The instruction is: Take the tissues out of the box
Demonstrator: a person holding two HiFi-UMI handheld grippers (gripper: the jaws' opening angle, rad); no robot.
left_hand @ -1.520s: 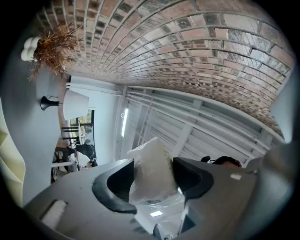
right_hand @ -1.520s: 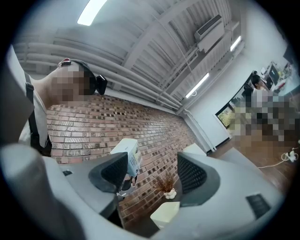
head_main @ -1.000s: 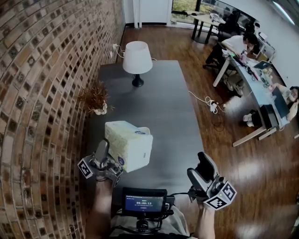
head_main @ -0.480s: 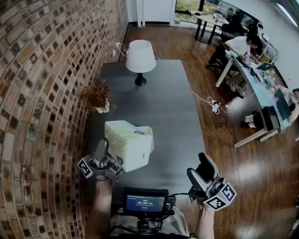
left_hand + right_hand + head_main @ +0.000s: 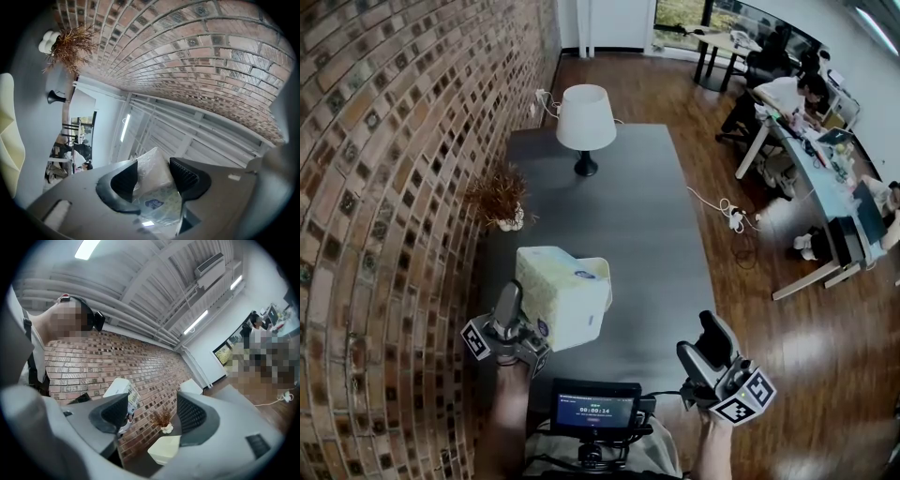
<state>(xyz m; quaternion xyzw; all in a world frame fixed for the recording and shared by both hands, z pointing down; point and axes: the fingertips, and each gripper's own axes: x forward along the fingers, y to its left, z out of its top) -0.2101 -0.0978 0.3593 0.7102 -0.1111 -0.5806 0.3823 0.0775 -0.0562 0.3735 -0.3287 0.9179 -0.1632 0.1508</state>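
left gripper view showed the left gripper [image 5: 153, 165] clamped on the plastic-wrapped tissue box [image 5: 157, 204], its jaws having just closed further. the box was at the near left of the table [image 5: 647, 225]. the right gripper [image 5: 152, 413] stood open, empty.

Along the left, a red-brown brick wall [image 5: 384, 187]. Against it, a long dark grey table [image 5: 647, 234] carrying a white-shaded lamp [image 5: 585, 117] and a small dried plant [image 5: 499, 195]. To the right, glossy brown wooden floor [image 5: 769, 319] with a white power strip [image 5: 733, 217] lying on it. Farther right, a long office desk [image 5: 825, 192] with seated people [image 5: 783, 89]. At the far end, a window [image 5: 684, 11] showing greenery. Overhead, bright strip lights [image 5: 86, 248] on a grey ribbed ceiling [image 5: 154, 277].
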